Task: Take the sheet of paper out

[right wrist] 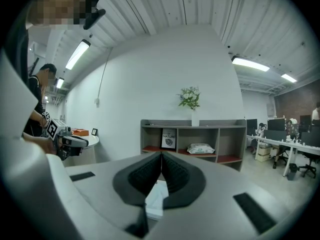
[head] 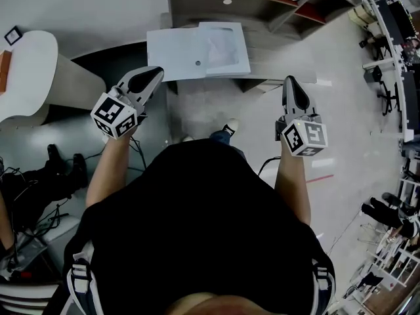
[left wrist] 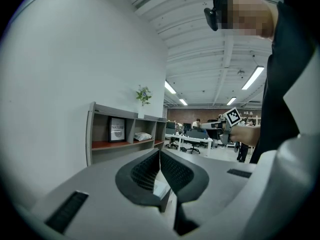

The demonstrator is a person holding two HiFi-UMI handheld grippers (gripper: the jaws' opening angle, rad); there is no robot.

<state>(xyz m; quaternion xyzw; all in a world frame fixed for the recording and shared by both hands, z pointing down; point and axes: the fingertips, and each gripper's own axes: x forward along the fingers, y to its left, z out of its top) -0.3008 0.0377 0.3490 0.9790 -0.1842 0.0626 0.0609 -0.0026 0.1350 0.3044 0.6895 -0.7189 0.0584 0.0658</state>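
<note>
The only writing that can be read is "NATURE", on a framed picture in the left compartment of a grey shelf. A printed packet lies in the middle compartment, its print too small to read. A potted plant stands on top of the shelf.

A white folder with a small round stud lies flat on the grey table. The sheet of paper shows as a paler, slightly glossy rectangle over the folder's right part. I cannot tell whether it lies inside the folder or on it.

The left gripper has its jaws closed tip to tip on nothing and hangs at the folder's near left corner. The right gripper, likewise closed and empty, hangs off to the right, clear of the folder.
</note>
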